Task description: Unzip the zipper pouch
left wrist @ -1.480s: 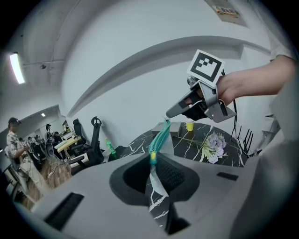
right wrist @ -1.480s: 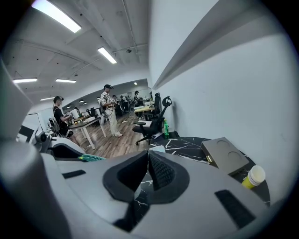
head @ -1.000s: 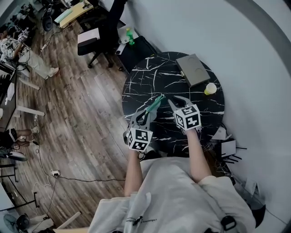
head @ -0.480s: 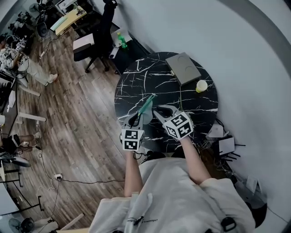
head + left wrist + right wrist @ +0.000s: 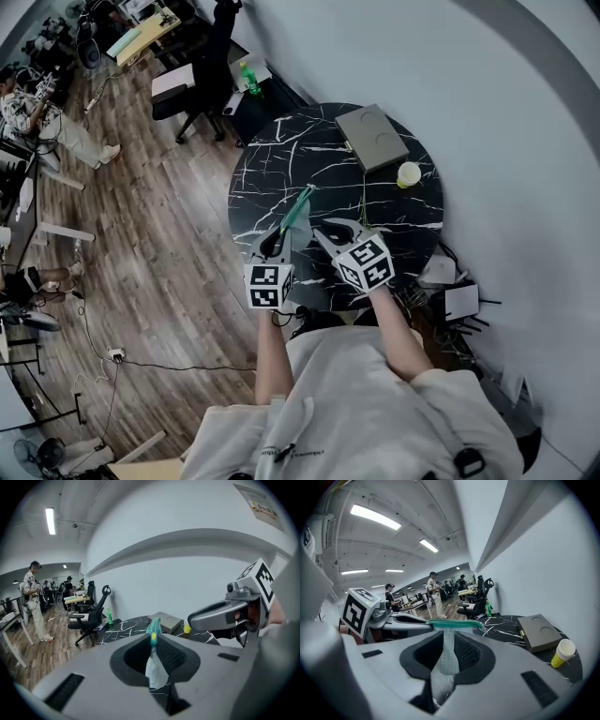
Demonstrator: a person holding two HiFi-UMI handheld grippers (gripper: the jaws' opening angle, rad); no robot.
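A pale mesh zipper pouch (image 5: 296, 210) with a green zipper edge hangs above the black marble table (image 5: 272, 169), held between both grippers. My left gripper (image 5: 279, 236) is shut on the pouch's end, where the teal zipper with a yellow pull (image 5: 153, 638) sits at the fingertips of the left gripper (image 5: 153, 641). My right gripper (image 5: 324, 230) has the pouch fabric (image 5: 448, 660) pinched between its pads, just under the green zipper edge (image 5: 454, 623). Its jaws are closing on that fabric. In the left gripper view the right gripper's body shows at the right.
A grey-brown box (image 5: 372, 137) and a yellow cup (image 5: 408, 174) sit at the table's far side. Beyond the table are an office chair (image 5: 187, 80), a green bottle (image 5: 248, 79) and a wood floor. People stand at desks far left.
Both grippers and the pouch sit a little lower and further left in the head view. The right gripper has turned more to the left, toward the pouch.
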